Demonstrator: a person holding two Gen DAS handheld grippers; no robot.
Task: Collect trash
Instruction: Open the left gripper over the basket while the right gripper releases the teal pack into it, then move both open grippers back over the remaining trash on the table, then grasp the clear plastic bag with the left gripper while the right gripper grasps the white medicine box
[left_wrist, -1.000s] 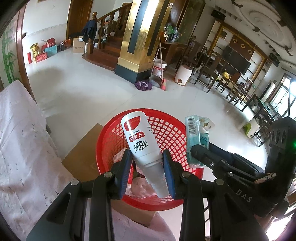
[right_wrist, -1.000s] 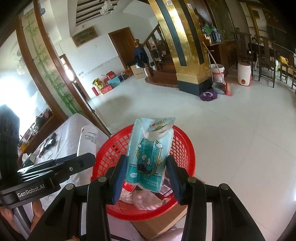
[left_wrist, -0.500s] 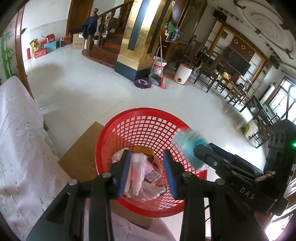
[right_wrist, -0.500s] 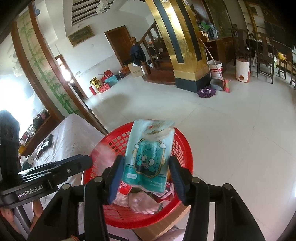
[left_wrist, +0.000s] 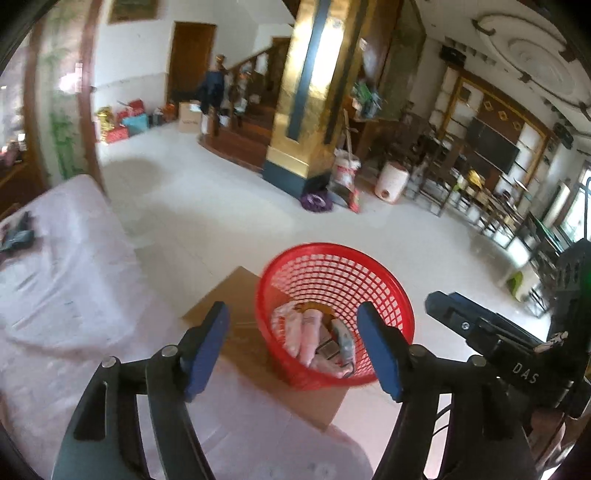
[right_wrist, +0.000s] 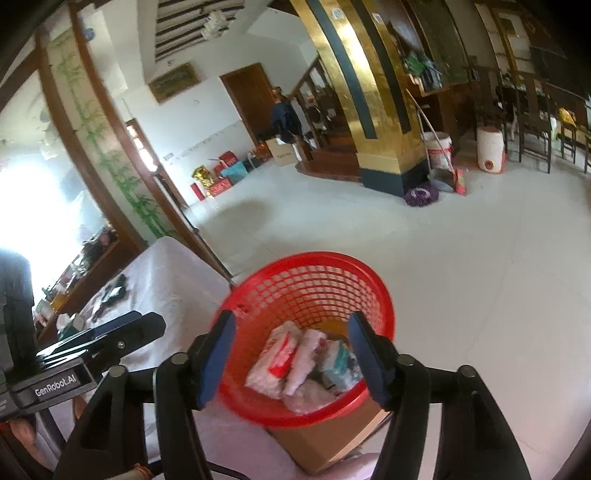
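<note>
One red basket (right_wrist: 376, 291) on one cardboard box (right_wrist: 332, 439). Inside the basket, at least four pieces of trash: one white-and-red packet (right_wrist: 275, 360), one white tube (right_wrist: 304, 356), one teal wrapper (right_wrist: 340, 363), one crumpled pale bag (right_wrist: 310, 398); more underneath, count unclear. Two grippers: left gripper (left_wrist: 293, 347) and right gripper (right_wrist: 291, 360), two blue-padded fingers each, jaws wide apart, nothing between. One white-covered table (left_wrist: 70, 273). One gold pillar (right_wrist: 369, 92). One bucket (right_wrist: 437, 149), one white drum (right_wrist: 490, 149), one purple mop head (right_wrist: 421, 195).
</note>
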